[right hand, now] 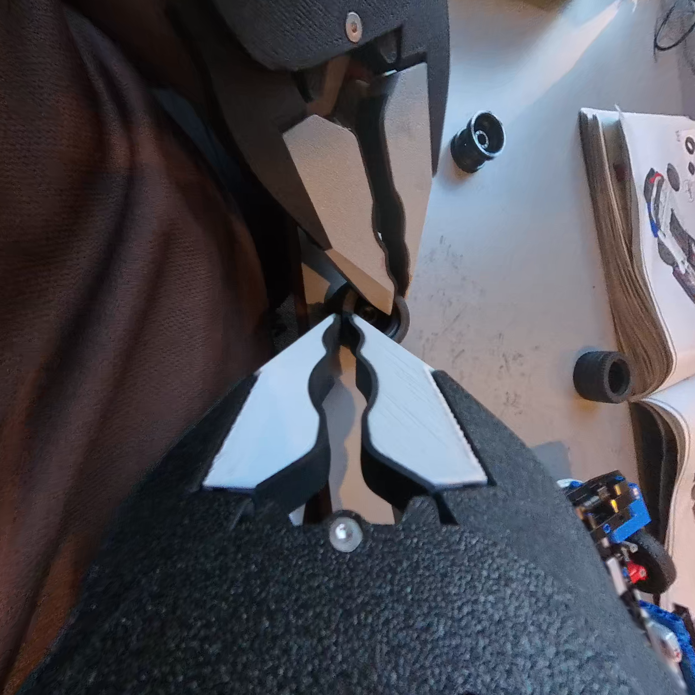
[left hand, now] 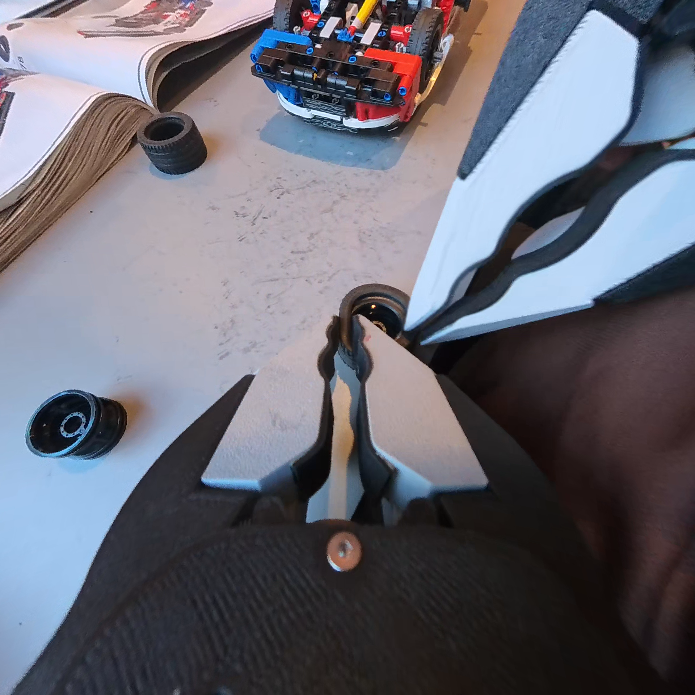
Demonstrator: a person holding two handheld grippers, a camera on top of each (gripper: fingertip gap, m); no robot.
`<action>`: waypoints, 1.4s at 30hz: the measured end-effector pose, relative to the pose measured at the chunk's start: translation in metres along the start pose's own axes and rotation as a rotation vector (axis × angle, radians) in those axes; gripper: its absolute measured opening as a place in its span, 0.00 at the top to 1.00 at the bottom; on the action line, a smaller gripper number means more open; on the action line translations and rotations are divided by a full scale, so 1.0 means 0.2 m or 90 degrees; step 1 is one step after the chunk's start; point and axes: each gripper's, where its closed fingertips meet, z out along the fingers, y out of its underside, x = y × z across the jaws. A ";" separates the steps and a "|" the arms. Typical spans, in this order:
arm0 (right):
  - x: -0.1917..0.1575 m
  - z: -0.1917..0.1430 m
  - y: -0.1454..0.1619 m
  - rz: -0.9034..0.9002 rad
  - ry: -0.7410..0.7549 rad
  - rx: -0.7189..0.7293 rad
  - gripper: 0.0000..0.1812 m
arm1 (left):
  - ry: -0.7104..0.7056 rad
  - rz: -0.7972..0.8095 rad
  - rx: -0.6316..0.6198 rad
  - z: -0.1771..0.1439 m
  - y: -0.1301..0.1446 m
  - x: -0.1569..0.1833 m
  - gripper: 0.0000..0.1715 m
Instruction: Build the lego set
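I've got my left gripper (left hand: pixel 348 338) clenched on the tyre (left hand: pixel 370 301) wall, right gripper (right hand: pixel 344 319) pinching its opposite edge, held above the table (left hand: pixel 263 233) edge; car (left hand: pixel 349 64) sits well beyond.

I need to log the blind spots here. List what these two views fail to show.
- Held tyre, left wrist view: left gripper and right gripper hide its lower half.
- Rim inside, right wrist view: too dark and covered by fingertips.
- Lego car, both views: cut off by frame edges.
- Instruction book: pages cropped.
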 end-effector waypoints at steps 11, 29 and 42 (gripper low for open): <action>0.07 -0.11 -0.11 0.024 -0.066 0.061 0.96 | 0.000 -0.018 -0.007 0.01 0.00 -0.02 0.98; -0.02 0.05 0.01 -0.071 -0.030 -0.044 1.00 | -0.013 -0.011 -0.002 0.01 0.00 -0.02 0.98; 0.05 -0.01 0.06 -0.014 0.011 -0.019 0.99 | -0.013 -0.024 -0.003 0.01 0.00 -0.03 0.99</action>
